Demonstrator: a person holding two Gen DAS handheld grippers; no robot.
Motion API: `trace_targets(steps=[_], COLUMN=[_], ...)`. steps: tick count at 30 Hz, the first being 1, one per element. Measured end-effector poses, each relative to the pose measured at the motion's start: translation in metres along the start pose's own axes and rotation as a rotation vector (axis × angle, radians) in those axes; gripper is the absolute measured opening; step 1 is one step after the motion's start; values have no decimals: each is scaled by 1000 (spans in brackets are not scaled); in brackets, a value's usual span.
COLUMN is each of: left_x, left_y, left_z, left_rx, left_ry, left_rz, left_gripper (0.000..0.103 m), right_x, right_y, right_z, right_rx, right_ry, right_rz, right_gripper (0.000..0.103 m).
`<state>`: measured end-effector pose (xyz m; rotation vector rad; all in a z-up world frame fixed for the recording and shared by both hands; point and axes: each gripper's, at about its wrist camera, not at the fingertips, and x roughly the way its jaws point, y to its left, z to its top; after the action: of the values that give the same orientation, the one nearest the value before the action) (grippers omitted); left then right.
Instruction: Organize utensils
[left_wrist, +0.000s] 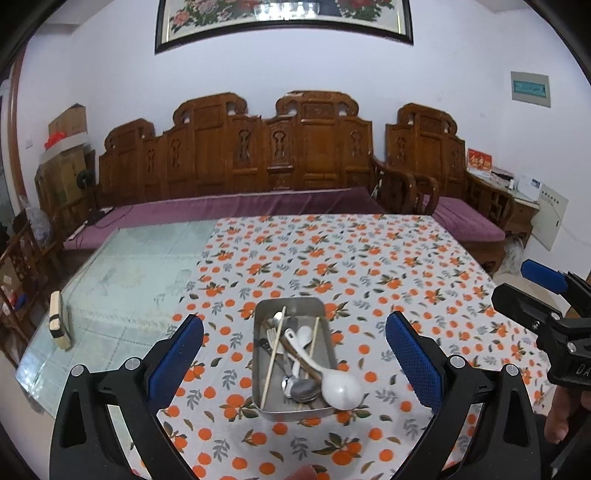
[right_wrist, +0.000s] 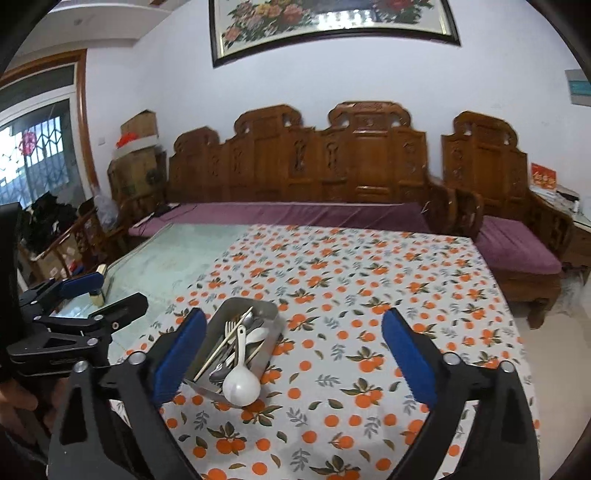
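Left gripper (left_wrist: 294, 345), black frame with blue ribbed pads: jaws spread wide, nothing between the pads, held above the table. Seen from its own camera, the rectangular stainless-steel tray (left_wrist: 291, 409) lies on the cloth framed between the two fingers, not touched by either.

Right gripper (right_wrist: 293, 341), same build: jaws also spread wide and empty. In its view the tray (right_wrist: 204, 357) sits to the left, partly hidden behind the left blue pad (right_wrist: 181, 354); the right pad hangs over bare cloth.

Tray contents, piled and crossing each other: large white plastic ladle-spoon (left_wrist: 338, 389) with its bowl resting over the near rim, a smaller white spoon (left_wrist: 303, 334), pale wooden chopsticks (left_wrist: 274, 356) laid lengthwise, a steel fork (left_wrist: 272, 338), and steel spoons (left_wrist: 301, 387) under the ladle. Exact count of spoons cannot be told.

Surroundings: white tablecloth printed with oranges and leaves (left_wrist: 369, 258) covers the right part of a glass-topped table (left_wrist: 147, 258). A small pale block with a dark band (left_wrist: 59, 321) rests near the table's left edge, well apart from the tray. Behind the table, a carved wooden bench with purple cushion (left_wrist: 236, 162) against a white wall, and a framed floral picture (left_wrist: 284, 18) above.
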<state>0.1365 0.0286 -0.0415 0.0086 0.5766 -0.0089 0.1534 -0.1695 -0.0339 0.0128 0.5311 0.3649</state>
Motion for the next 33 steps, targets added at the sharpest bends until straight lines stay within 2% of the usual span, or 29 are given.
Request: trace_targets(steps=[5, 14, 33], left_x=[-25, -64, -71], left_y=[-12, -29, -27], left_z=[9, 20, 17], left_rx=[2, 11, -12], left_ry=[-41, -104, -123], left_rz=[-23, -28, -18], left_gripper=[95, 95, 95], right_x=[-43, -84, -89], right_y=[-2, -8, -6], right_z=[6, 11, 10], right_rx=[-5, 10, 11], right_ry=[-76, -159, -171], right_rz=[-51, -97, -103], right_gripper=[100, 100, 100])
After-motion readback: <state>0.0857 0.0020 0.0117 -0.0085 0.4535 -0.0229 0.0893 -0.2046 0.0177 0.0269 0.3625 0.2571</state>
